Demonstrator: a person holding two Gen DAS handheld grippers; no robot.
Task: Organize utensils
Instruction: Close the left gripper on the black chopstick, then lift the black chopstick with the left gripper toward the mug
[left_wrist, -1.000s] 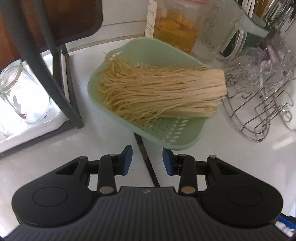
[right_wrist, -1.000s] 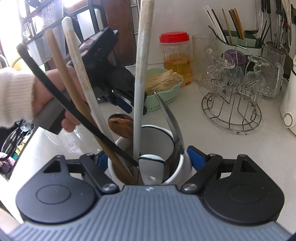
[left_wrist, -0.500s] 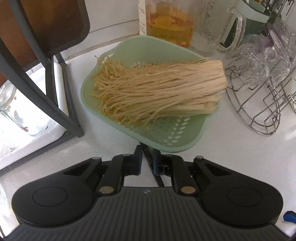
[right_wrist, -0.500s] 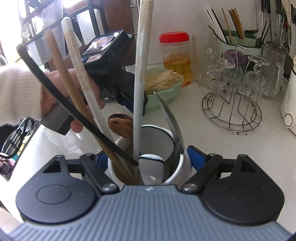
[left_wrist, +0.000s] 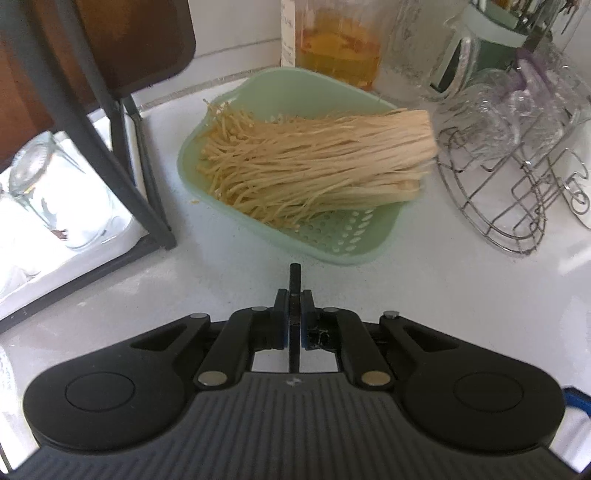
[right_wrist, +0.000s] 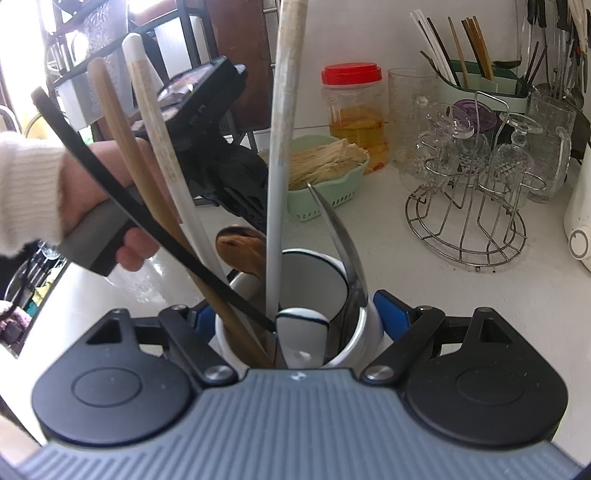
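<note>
My left gripper (left_wrist: 294, 301) is shut on a thin black utensil handle (left_wrist: 294, 277) and holds it above the white counter, just in front of the green strainer (left_wrist: 332, 240). My right gripper (right_wrist: 295, 314) is shut on a white enamel mug (right_wrist: 369, 321) that holds several utensils: a grey handle (right_wrist: 280, 147), a white-tipped wooden handle (right_wrist: 155, 122), a wooden handle (right_wrist: 110, 110), a black stick (right_wrist: 110, 184), a metal blade (right_wrist: 343, 240) and a wooden spoon (right_wrist: 240, 245). The left gripper also shows in the right wrist view (right_wrist: 255, 218), behind the mug.
The green strainer holds enoki mushrooms (left_wrist: 325, 162). A wire glass rack (right_wrist: 465, 221) stands to the right. A red-lidded jar (right_wrist: 354, 114), a glass pitcher (right_wrist: 550, 147) and a chopstick caddy (right_wrist: 480, 81) stand at the back. A dark shelf frame (left_wrist: 122, 155) stands at the left.
My left gripper closed on the black utensil handle that lay on the counter and lifted it, and the handle now points straight ahead. The right gripper and mug have not moved.
</note>
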